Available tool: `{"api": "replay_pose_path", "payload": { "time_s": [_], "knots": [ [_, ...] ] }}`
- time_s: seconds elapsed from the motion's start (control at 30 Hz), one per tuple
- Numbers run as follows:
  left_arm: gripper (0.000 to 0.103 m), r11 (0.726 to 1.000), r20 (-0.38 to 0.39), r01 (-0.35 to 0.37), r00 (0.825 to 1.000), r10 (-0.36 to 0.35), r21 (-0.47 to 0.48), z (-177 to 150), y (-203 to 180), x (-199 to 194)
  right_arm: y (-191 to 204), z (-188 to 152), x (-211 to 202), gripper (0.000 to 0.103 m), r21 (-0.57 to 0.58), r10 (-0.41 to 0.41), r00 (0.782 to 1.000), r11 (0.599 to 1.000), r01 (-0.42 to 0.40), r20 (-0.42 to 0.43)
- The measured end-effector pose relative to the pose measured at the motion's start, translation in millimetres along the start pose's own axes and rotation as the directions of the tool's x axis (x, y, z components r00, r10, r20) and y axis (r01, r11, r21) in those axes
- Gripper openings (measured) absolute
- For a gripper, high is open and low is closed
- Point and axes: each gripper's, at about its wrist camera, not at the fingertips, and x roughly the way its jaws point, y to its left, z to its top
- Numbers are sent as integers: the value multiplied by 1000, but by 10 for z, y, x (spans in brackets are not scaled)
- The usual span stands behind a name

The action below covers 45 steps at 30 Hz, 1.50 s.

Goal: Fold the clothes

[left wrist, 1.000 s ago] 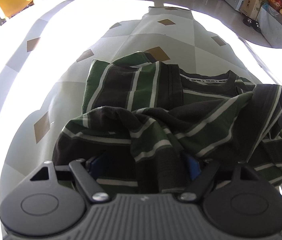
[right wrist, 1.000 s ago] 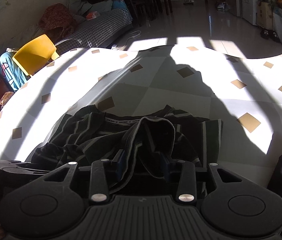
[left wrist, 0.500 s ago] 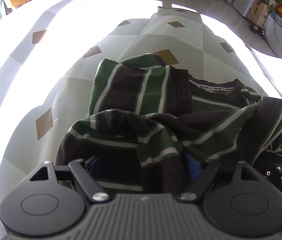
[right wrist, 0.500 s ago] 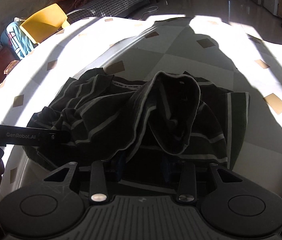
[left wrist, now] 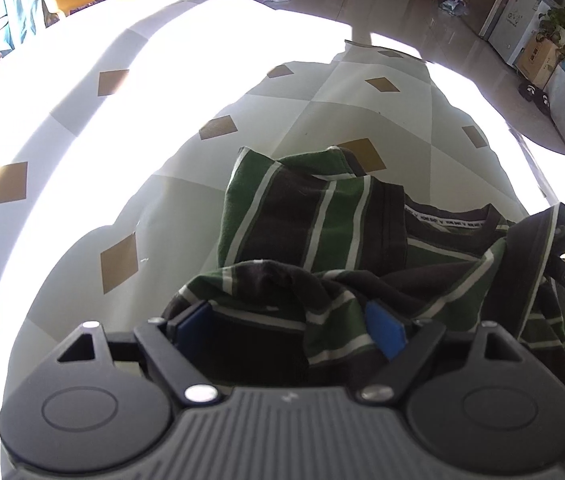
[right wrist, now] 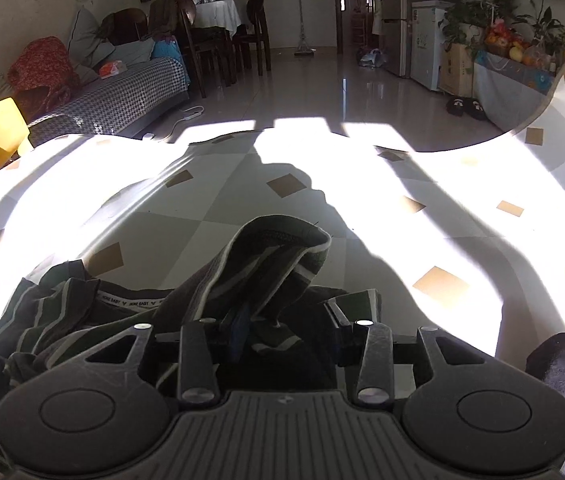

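Striped shirt: green and dark, bunched on the chequered tabletop. Left gripper: jaws wide, just been opening, cloth lying loosely between. Right gripper: narrow, pinching a raised shirt fold.

Striped shirt: dark brown and green with thin white stripes, printed tape inside the collar; lies crumpled on the bench, not flat; one sleeve spread toward the far side; near hem bunched into folds; one edge lifted into a raised hood-like loop above the rest of the pile.
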Motion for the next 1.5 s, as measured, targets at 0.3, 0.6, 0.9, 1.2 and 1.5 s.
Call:
{"api": "replay_pose_path", "payload": {
  "time_s": [0.3,0.6,0.9,1.2,1.5],
  "knots": [
    [85,999,11,-33,999,33,-8,23,46,-21,-46,88,-101,42,87,127,988,989,-120,-83],
    [85,999,25,-43,999,44,-20,26,89,-87,517,-141,-313,43,-123,357,913,915,-384,-195],
    [87,997,40,-43,998,46,-59,87,247,-166,1175,-464,-531,46,-354,493,824,745,-565,-278],
    [88,994,38,-55,998,59,-91,109,455,-181,1465,-691,-415,46,-526,415,863,684,-506,-289],
    [88,994,38,-54,998,58,-98,129,571,-207,1563,-640,-321,9,-562,360,911,719,-408,-201]
  ]
}}
